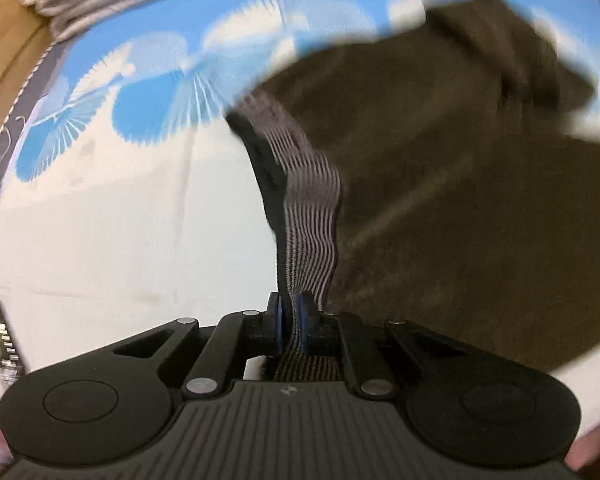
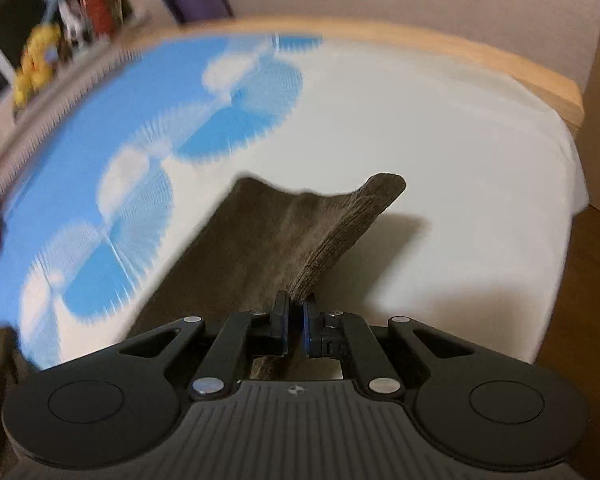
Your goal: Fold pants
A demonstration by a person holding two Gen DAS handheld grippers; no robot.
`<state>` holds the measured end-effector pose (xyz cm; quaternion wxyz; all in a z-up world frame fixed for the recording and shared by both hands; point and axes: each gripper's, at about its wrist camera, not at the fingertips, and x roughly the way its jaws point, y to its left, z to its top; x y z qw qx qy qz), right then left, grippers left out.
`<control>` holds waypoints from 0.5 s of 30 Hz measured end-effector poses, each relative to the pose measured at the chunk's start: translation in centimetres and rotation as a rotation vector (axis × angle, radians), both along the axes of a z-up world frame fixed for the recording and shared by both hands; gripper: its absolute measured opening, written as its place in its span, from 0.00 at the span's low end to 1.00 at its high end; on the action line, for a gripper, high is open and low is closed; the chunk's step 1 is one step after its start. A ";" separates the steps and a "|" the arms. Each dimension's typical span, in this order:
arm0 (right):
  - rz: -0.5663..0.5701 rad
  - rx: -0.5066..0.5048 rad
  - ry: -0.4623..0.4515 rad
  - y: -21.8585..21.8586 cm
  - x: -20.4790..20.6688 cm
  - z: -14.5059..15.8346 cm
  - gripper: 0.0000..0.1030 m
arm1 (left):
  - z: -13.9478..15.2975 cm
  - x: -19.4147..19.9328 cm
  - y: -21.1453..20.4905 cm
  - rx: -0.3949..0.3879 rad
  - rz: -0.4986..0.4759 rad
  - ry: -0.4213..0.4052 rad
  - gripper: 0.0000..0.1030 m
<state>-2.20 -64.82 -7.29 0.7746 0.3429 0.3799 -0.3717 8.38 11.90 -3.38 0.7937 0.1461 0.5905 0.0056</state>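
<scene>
Both grippers, left [image 1: 290, 320] clamping the waistband [image 1: 310, 200], right [image 2: 296, 320] clamping the pants [image 2: 276, 232], are keeping the edge taut and level.

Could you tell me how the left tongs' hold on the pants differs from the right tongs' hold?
The left tongs pinch a striped, ribbed band at the edge of the dark brown pants; the right tongs pinch plain brown cloth. Beyond the left tongs the pants spread wide over the bed sheet; beyond the right tongs only a narrow, raised strip shows. Both are shut on the same garment.
</scene>
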 end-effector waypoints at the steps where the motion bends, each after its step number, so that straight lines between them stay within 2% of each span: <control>1: 0.005 0.008 0.049 0.2 0.0 -0.6 0.06 | -1.0 -0.4 -0.7 0.038 -0.026 0.037 0.10; 2: 0.001 0.030 0.114 0.2 -0.2 -1.4 0.08 | -1.7 -0.8 -1.3 0.114 -0.048 0.062 0.10; 3: -0.017 0.058 0.172 -0.2 -0.3 -2.4 0.11 | -1.9 -1.2 -1.5 0.198 -0.063 0.053 0.10; 4: -0.039 0.071 0.207 -0.5 -0.4 -3.0 0.14 | -1.4 -1.4 -1.5 0.237 -0.066 0.025 0.10; 5: -0.079 0.066 0.245 -0.8 -0.8 -3.3 0.17 | -0.5 -1.3 -1.5 0.208 -0.055 -0.017 0.10; 6: -0.110 0.035 0.255 -0.8 -1.1 -2.9 0.19 | 0.5 -1.2 -1.4 0.145 -0.036 -0.049 0.13; 8: -0.136 -0.038 0.202 -0.6 -1.5 -1.4 0.21 | 2.1 -0.9 -1.9 -0.006 0.000 -0.107 0.23; 10: -0.107 -0.087 0.114 0.1 -1.3 0.1 0.25 | 3.2 -1.0 -2.7 -0.091 -0.005 -0.119 0.27; 13: 0.049 -0.118 0.005 2.0 0.2 1.3 0.33 | 2.6 -0.5 -4.9 -0.167 -0.035 -0.073 0.29; 15: 0.171 -0.106 -0.035 3.4 1.5 1.3 0.34 | 1.4 0.5 -7.3 -0.157 -0.072 -0.045 0.29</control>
